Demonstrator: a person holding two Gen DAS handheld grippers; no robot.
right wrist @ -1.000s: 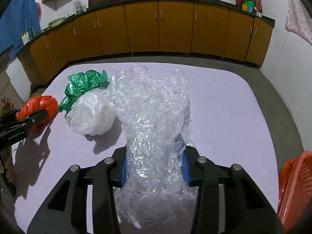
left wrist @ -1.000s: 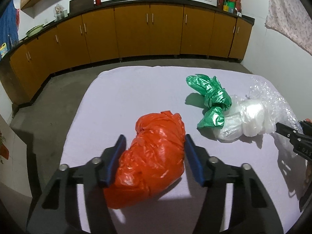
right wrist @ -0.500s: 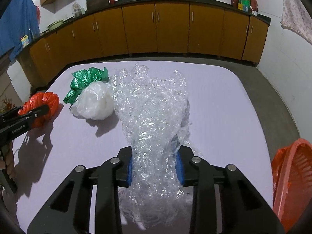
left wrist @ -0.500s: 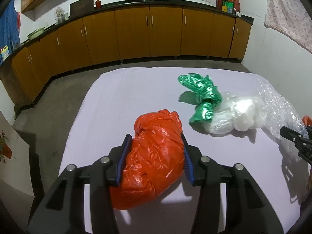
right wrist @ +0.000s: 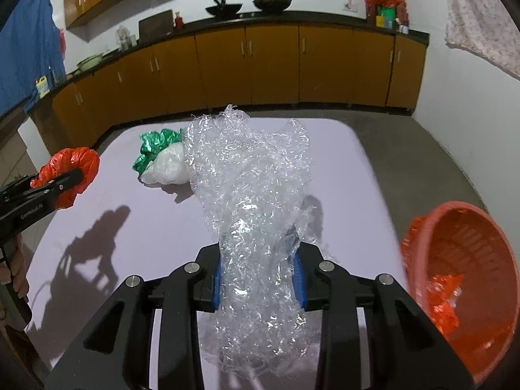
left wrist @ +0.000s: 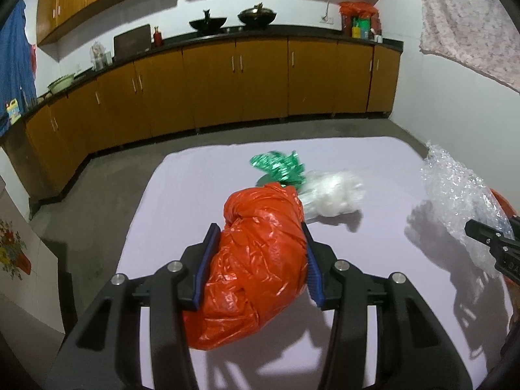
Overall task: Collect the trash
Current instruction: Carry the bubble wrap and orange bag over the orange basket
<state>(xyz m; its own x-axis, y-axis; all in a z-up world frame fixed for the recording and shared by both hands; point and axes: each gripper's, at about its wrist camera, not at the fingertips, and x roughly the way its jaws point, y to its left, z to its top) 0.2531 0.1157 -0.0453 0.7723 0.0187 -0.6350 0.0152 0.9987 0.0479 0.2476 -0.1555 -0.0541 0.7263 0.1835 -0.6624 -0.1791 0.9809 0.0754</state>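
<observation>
My left gripper point(left wrist: 258, 260) is shut on a crumpled orange plastic bag point(left wrist: 260, 260) and holds it above the lavender table point(left wrist: 201, 175). My right gripper point(right wrist: 258, 279) is shut on a sheet of clear bubble wrap point(right wrist: 253, 195), lifted off the table. A green plastic bag point(left wrist: 279, 167) and a white plastic bag point(left wrist: 331, 191) lie together on the table beyond the orange bag. In the right wrist view the green bag point(right wrist: 152, 149) and the white bag point(right wrist: 169, 169) sit at the left, with the left gripper and orange bag point(right wrist: 70, 175) further left.
An orange plastic basket point(right wrist: 461, 279) with a scrap of orange plastic inside stands off the table's right edge. Orange kitchen cabinets point(left wrist: 234, 87) line the far wall. Grey floor surrounds the table.
The left gripper closed on the orange bag and lifted it. The right gripper raised the bubble wrap and swung right, bringing the orange basket further into view.
</observation>
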